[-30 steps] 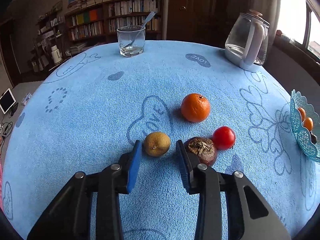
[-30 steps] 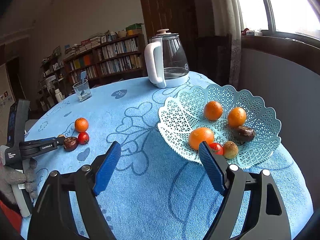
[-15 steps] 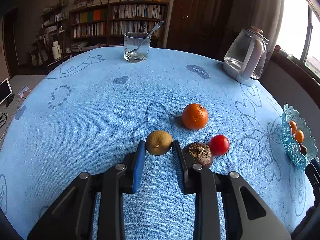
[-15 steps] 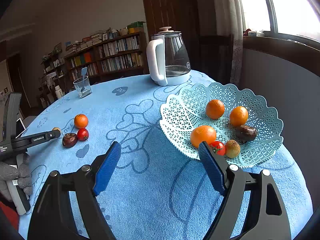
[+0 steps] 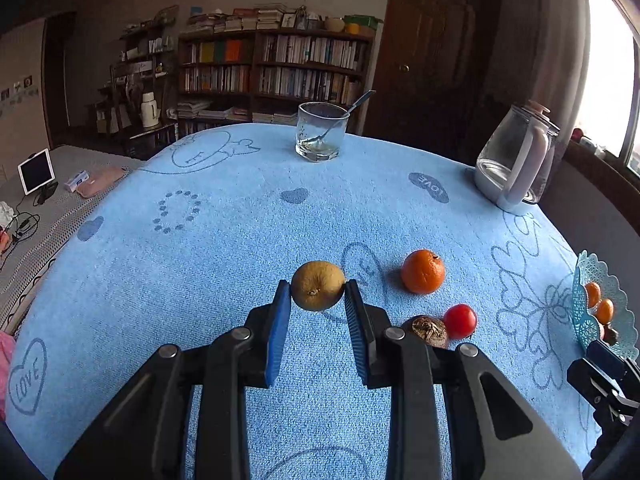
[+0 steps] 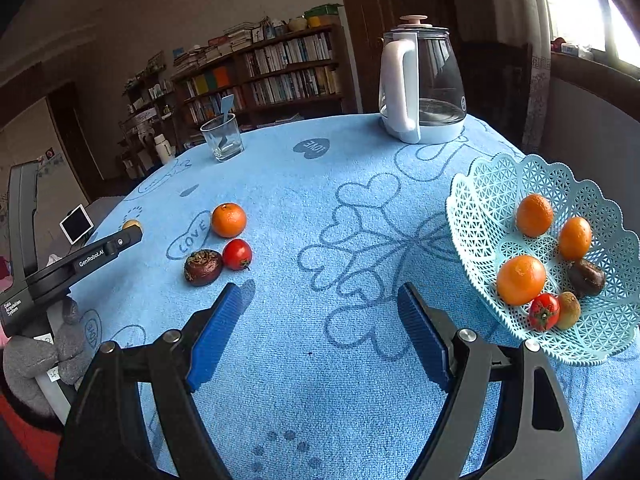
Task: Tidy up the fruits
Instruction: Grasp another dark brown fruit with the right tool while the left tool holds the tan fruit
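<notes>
Since a second ago my left gripper [image 5: 318, 300] has clamped and lifted the brownish fruit [image 5: 318, 285], which could roll out if I tilt; right gripper [image 6: 320, 334] gapes empty.

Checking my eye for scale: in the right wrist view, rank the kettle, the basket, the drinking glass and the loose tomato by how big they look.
1. basket and kettle, too close to rank, and the basket is nearer
2. drinking glass
3. tomato
</notes>
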Demonstrator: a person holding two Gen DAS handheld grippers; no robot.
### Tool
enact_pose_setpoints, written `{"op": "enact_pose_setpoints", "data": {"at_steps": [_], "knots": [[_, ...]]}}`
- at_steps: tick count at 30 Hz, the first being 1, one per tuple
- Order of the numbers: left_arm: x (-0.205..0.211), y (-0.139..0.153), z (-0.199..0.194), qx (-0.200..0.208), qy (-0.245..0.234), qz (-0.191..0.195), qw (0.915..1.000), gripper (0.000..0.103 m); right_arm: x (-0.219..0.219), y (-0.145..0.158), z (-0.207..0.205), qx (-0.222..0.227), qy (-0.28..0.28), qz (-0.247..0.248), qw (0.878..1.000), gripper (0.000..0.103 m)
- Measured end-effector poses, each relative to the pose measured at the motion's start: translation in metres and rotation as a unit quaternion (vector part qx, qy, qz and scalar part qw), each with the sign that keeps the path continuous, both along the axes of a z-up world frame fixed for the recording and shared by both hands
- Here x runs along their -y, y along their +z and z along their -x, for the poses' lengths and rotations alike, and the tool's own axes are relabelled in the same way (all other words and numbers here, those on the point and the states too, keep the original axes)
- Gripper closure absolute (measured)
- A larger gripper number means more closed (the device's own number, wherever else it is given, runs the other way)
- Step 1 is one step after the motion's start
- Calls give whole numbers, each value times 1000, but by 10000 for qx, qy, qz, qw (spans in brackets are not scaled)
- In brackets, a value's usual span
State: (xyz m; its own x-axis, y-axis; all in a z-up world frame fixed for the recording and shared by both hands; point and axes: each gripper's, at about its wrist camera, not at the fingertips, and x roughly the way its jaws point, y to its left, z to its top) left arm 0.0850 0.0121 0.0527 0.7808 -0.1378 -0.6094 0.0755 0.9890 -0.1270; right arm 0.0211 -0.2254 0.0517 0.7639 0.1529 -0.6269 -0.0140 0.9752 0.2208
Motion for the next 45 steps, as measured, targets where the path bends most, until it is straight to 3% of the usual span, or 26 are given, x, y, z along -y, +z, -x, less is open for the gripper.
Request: {"op": "enact_pose_setpoints", "data": {"at_steps": [10,16,18,28,33,45], "knots": [[-12,4,2,67,334,48,9994,75,-65,-15,-46,-532,906,-546,9930,23],[-23,7,1,97,570,116,9983,75,-90,-24,-65,-742,1181,-513,9889,38],[-25,7,1,70,617,160,9979,75,-96,-28,-73,-800,1181,-467,9887,43],[-24,4,0,3,583,203,9981,75,-105,-35,-97,-843,846,-29,9928,46],[-24,3,1,-14,566,210,9982,75,-110,-37,-99,-800,751,329,9934,60],[-21,3,2,-14,514,172,9985,75,-101,-26,-67,-668,865,255,9937,60]]}}
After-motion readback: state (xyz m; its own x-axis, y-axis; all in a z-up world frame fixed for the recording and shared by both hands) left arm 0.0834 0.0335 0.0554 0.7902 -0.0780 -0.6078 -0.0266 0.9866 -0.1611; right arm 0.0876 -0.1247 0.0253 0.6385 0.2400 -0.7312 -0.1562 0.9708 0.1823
